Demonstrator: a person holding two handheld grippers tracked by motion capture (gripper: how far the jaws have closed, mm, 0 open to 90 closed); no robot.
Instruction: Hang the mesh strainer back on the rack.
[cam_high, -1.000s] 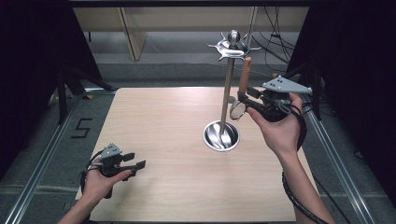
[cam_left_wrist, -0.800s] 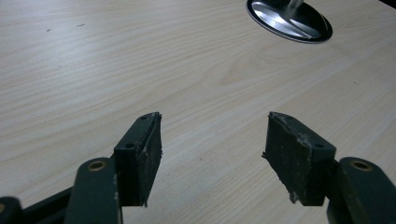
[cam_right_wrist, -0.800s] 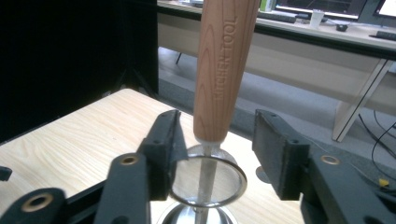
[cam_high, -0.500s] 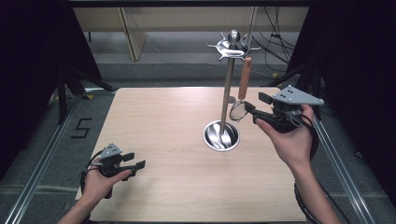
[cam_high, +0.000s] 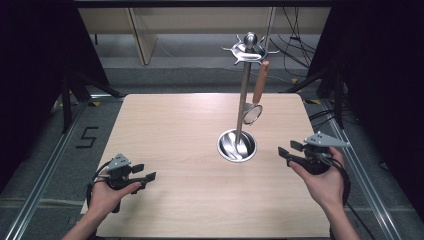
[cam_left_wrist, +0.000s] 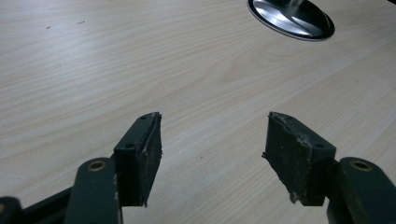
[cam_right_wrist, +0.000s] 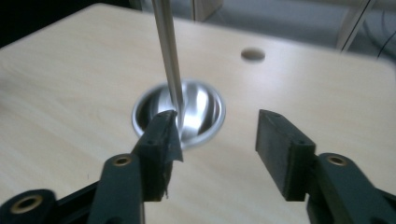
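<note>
So the strainer is hanging on the stand by its wooden handle, mesh end down beside the pole, and nothing is touching it. Looks to me like the hanging part is done.

The right gripper sits low over the table, just right of the stand's shiny round base, with the strainer up and ahead of it, well apart. Its jaws have just been closing a bit from their widest, but they're spread with nothing between them. In the right gripper view the pole rises straight ahead and the base lies right past the tips.

The left gripper rests near the table's front left, jaws apart and empty too. The left gripper view has bare wood between the pads, with the base far ahead to its right.

If there's anything left, my guess is just parking both hands. I can't spot any other utensil lying on the table waiting for a hook.
</note>
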